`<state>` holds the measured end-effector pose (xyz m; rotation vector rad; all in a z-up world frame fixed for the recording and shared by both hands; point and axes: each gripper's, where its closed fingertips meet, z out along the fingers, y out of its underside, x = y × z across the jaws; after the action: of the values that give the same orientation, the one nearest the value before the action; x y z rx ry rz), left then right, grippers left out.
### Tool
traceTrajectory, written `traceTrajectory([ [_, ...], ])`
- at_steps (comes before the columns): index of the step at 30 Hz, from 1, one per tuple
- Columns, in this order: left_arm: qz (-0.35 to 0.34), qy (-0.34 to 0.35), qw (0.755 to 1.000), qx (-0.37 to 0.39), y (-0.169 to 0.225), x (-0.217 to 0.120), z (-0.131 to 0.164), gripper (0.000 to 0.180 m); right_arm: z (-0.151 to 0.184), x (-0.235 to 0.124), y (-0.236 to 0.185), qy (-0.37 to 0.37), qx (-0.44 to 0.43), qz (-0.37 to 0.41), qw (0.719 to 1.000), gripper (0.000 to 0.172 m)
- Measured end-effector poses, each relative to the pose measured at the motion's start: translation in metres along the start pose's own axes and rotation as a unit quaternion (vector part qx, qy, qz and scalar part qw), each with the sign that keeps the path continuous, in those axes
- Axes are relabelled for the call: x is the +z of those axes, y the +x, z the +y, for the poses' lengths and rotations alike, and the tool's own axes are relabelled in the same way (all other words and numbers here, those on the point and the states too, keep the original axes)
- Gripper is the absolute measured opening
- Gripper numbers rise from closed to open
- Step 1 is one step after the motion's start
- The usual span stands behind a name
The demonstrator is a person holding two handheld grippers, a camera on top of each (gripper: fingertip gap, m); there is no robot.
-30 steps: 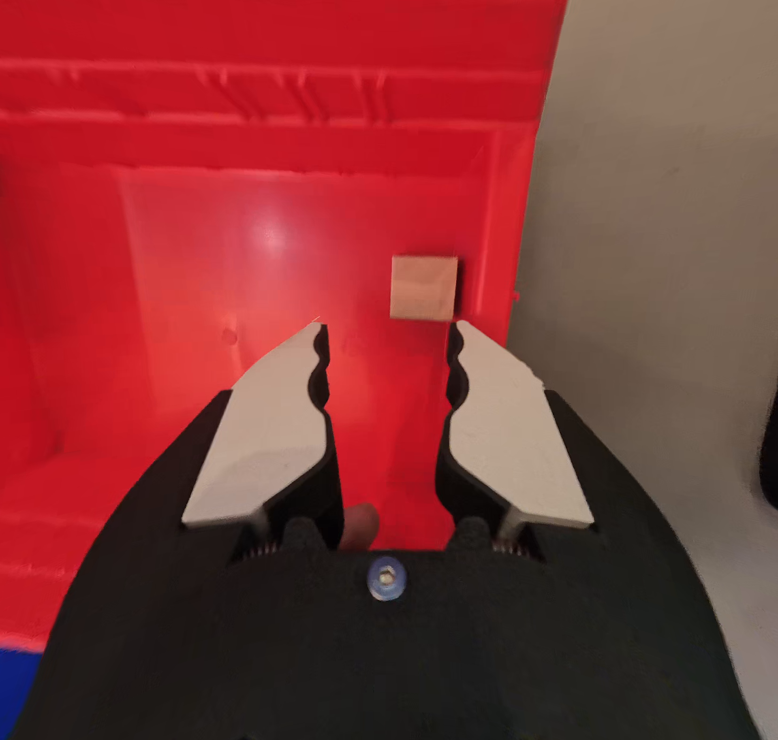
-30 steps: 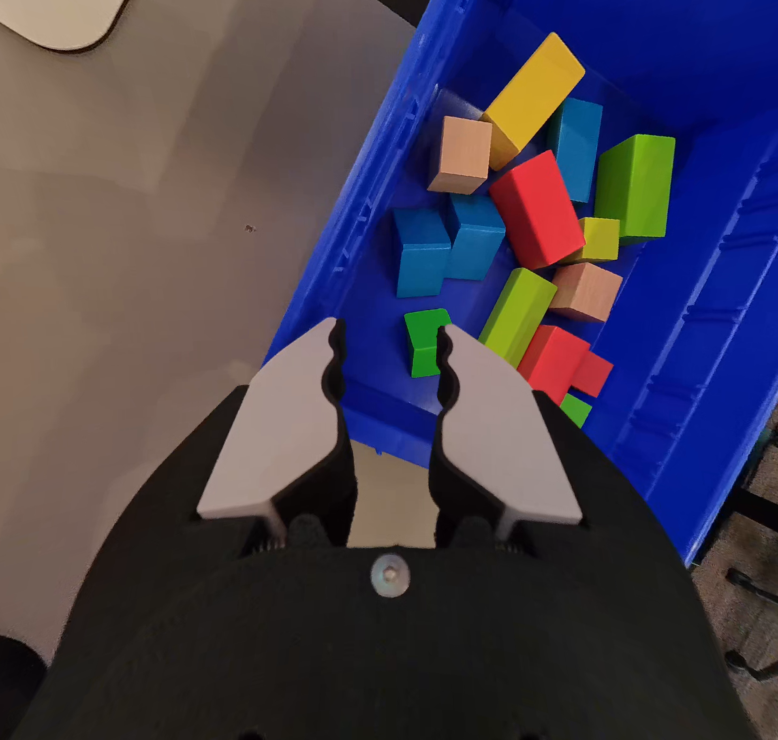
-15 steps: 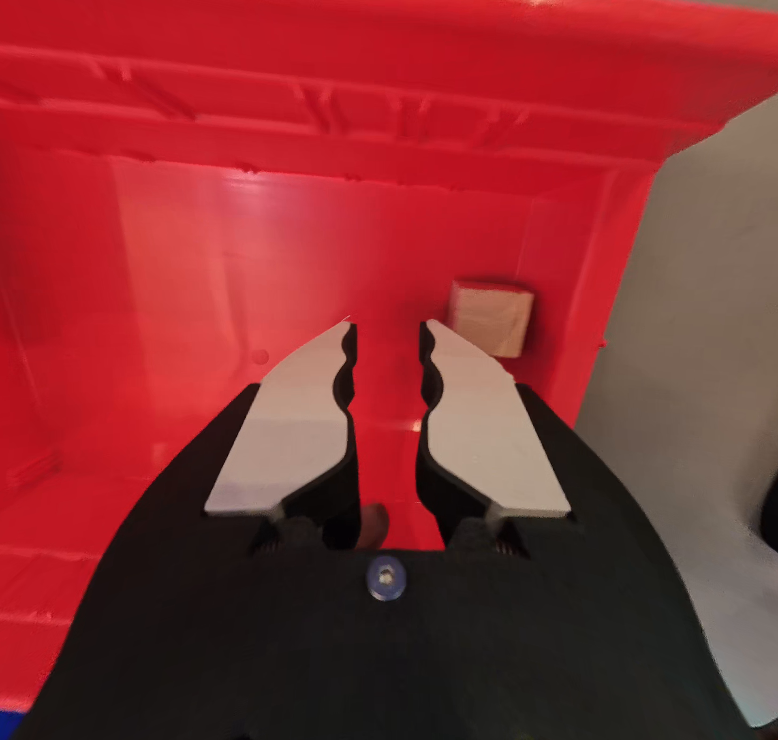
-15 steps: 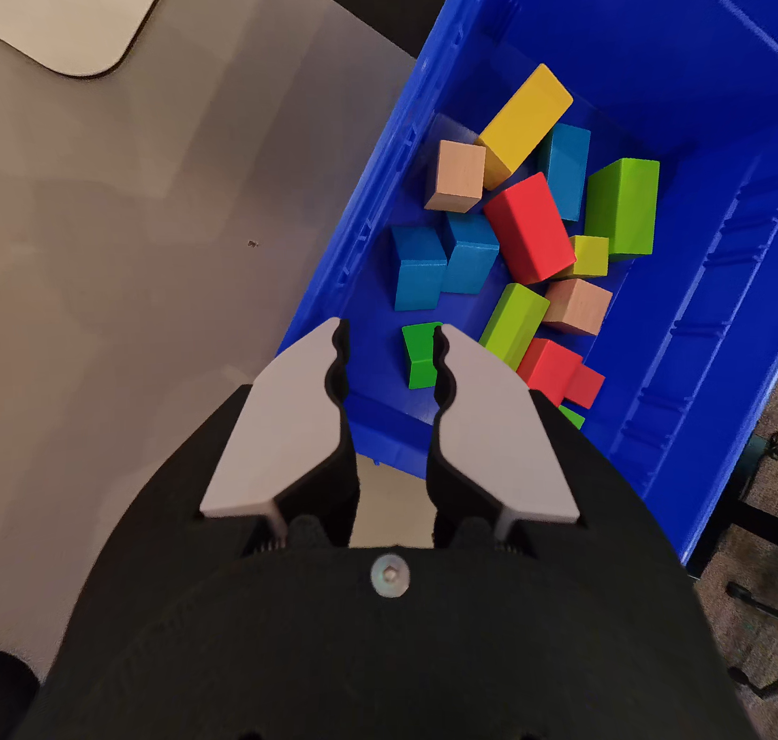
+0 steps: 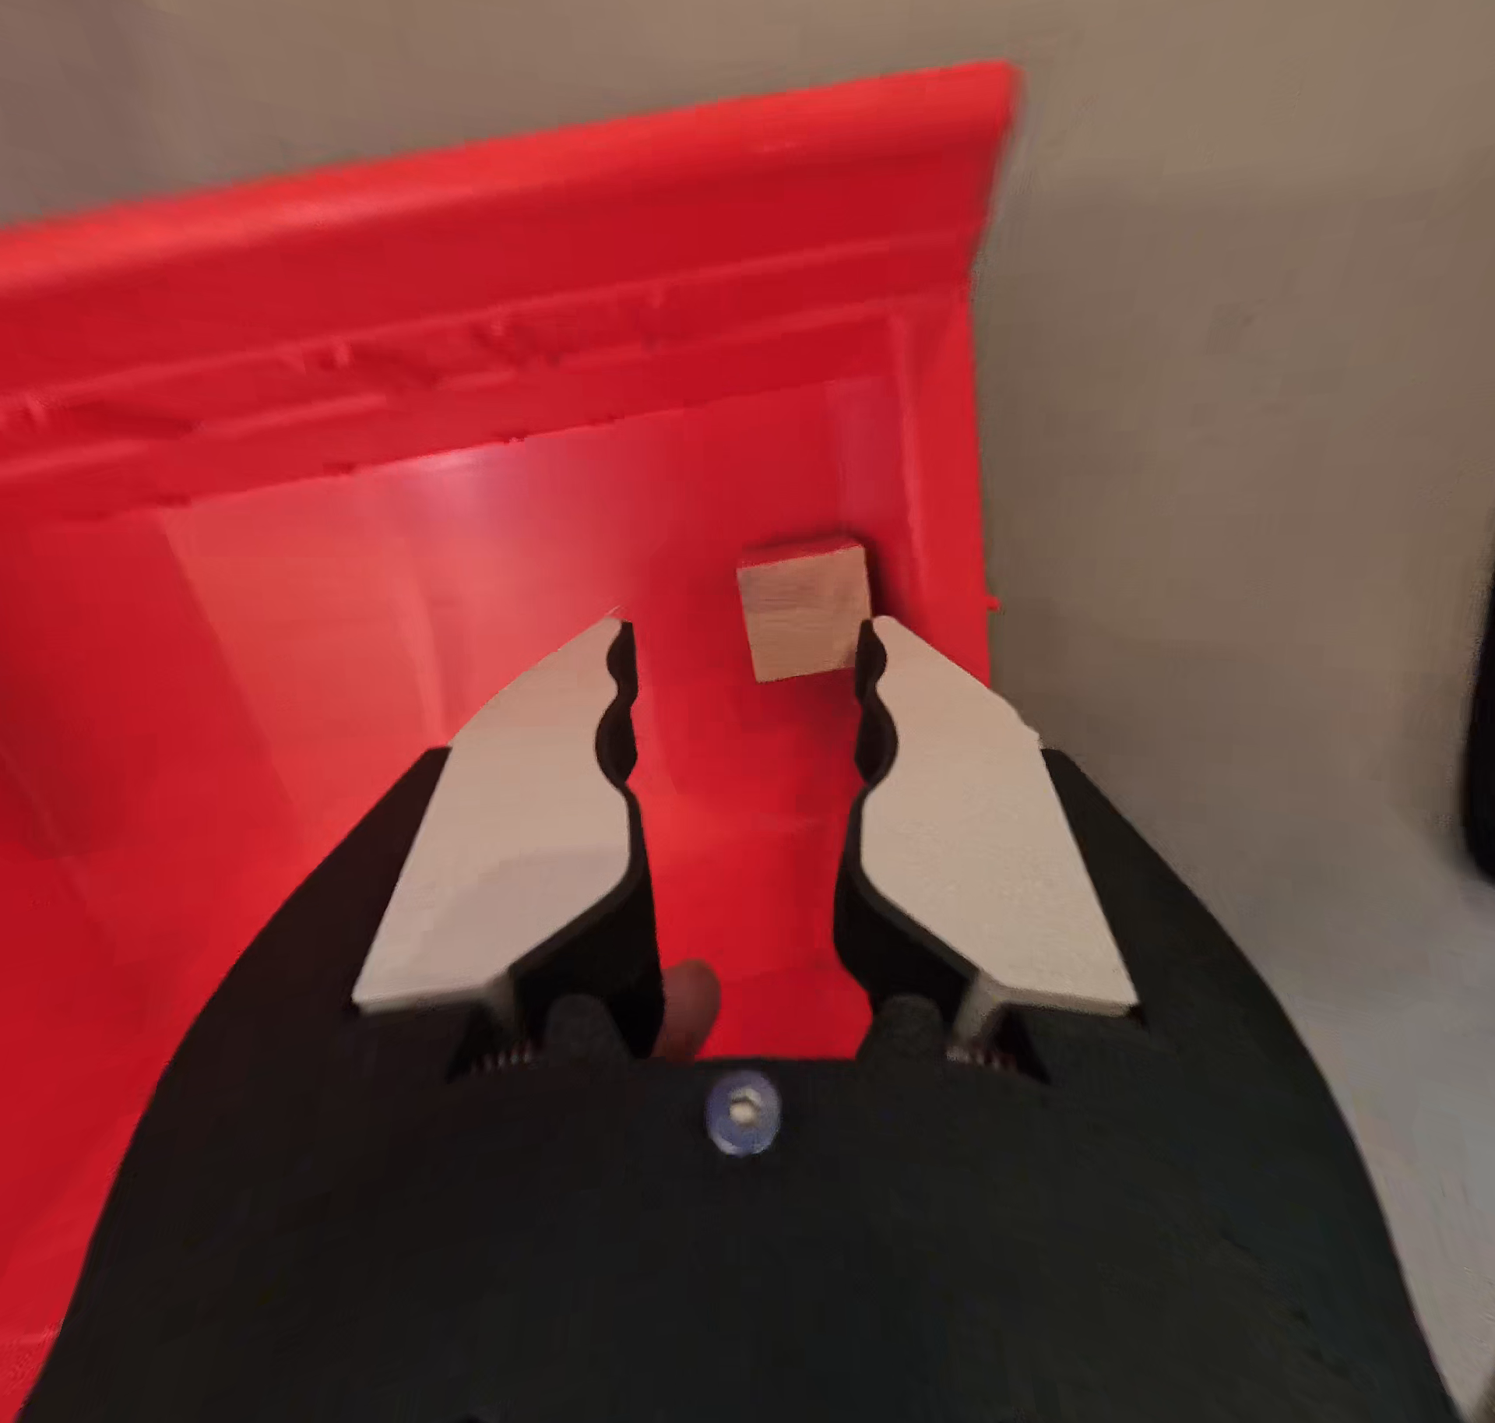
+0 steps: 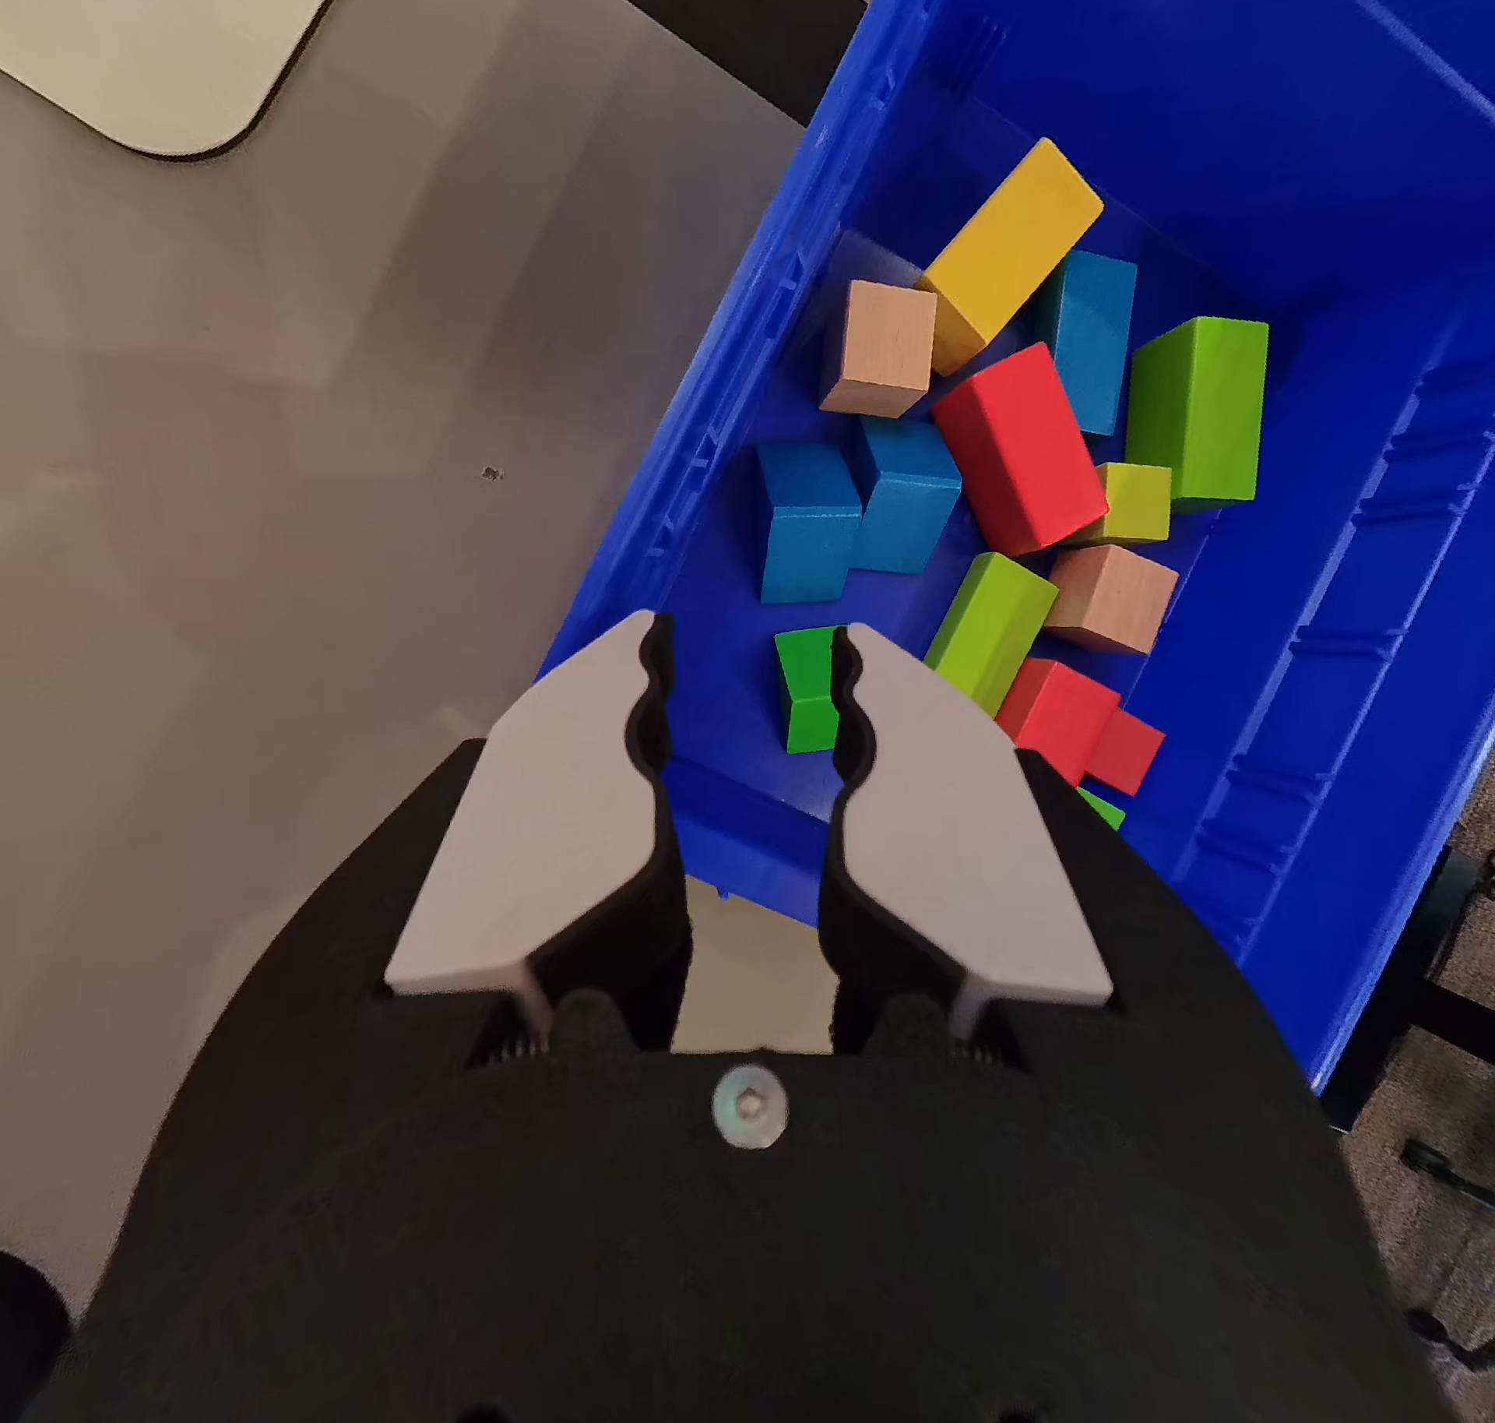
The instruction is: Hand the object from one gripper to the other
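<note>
Grippers both stand apart and bare: left gripper (image 5: 744,640) over the red bin (image 5: 501,267), a plain wooden cube (image 5: 801,615) beyond its fingertips by the bin's right wall; right gripper (image 6: 748,640) above the blue bin (image 6: 1335,656) of coloured blocks (image 6: 1019,445), on the tabletop (image 6: 323,413).

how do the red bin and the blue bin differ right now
The red bin holds a single plain wooden cube by its right wall; the blue bin holds a jumble of many coloured blocks. The red one fills the left wrist view, the blue one the right. Both are ribbed plastic bins.
</note>
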<state>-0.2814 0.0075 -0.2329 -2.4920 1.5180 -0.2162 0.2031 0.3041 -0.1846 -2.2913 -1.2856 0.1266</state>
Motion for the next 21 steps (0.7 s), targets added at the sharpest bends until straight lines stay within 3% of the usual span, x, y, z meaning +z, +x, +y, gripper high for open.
traceTrajectory([
  [5, -0.052, -0.069, 0.986, 0.143, 0.002, -0.014, 0.000, 0.050, 0.000, -0.001, 0.000, -0.003, -0.006, 0.002, 1.000, 0.037],
  [10, -0.089, -0.120, 0.947, 0.285, 0.002, -0.007, 0.006, 0.052, 0.002, 0.003, 0.001, -0.006, -0.002, 0.004, 1.000, 0.036],
  [14, -0.088, -0.114, 0.911, 0.387, 0.004, -0.006, -0.001, 0.057, 0.006, 0.006, 0.001, -0.017, 0.003, 0.010, 1.000, 0.035],
  [21, -0.056, -0.132, 0.856, 0.496, 0.004, 0.013, 0.007, 0.044, 0.013, 0.013, 0.002, -0.027, 0.018, 0.020, 0.999, 0.035],
])
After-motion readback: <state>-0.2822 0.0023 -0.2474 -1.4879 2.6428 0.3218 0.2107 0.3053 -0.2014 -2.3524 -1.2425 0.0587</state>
